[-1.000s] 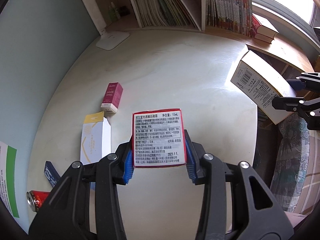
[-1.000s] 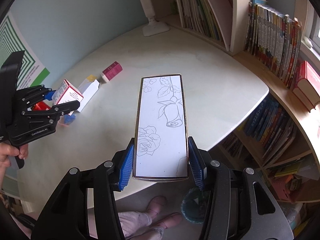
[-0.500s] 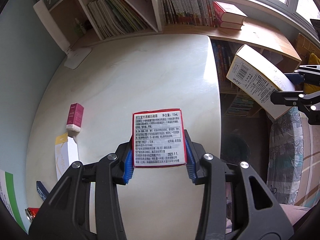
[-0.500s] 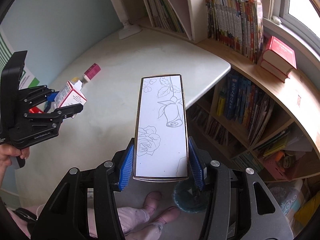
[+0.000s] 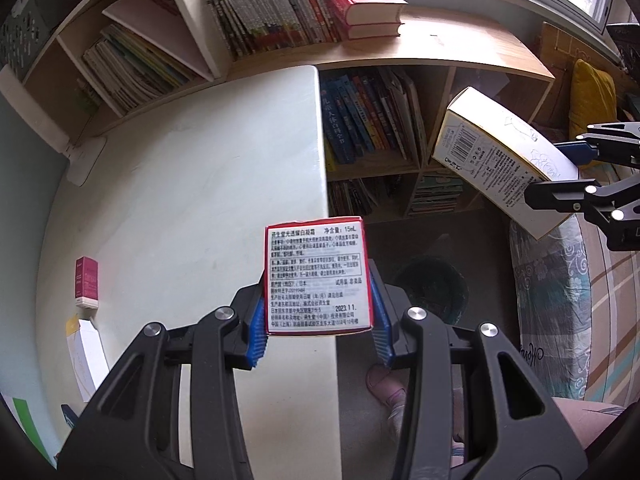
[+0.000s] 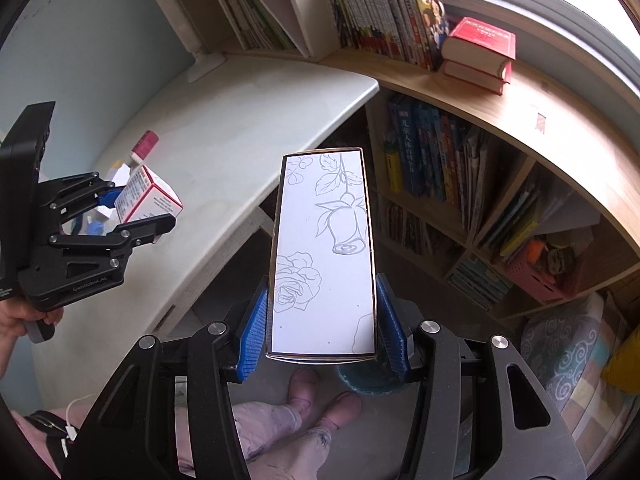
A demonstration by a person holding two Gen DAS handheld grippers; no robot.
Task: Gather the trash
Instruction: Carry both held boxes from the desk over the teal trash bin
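Bookshelves (image 5: 372, 120) wrap the far side of the room under a window, beside a pale desk (image 5: 200, 184) whose edge cuts through both views. On the floor below that edge stands a dark green bin (image 5: 430, 292); the left wrist view shows its round mouth in shadow, its contents unreadable, while in the right wrist view only a sliver of its rim (image 6: 360, 384) peeks out under the held carton.

The right gripper (image 6: 322, 334) clamps a long white box (image 6: 324, 252) with rose line-drawings and a thin gold border, blue pads pressed to both long sides. Only the left wrist view shows its other faces (image 5: 496, 168): a barcode, dense print, a yellowish end flap.

The left gripper (image 5: 318, 328) squeezes a small red-edged box (image 5: 318, 276) covered in Chinese print, held over the desk edge. From the right wrist view its side faces (image 6: 148, 196) show white and pink, and the person's hand (image 6: 24, 320) on the handle appears, cut off by the frame.

Left on the desk are a magenta box (image 5: 86, 282) and a white carton (image 5: 86, 356), the latter partly hidden behind the gripper body. Pink slippers (image 6: 320, 396) sit below, largely covered.
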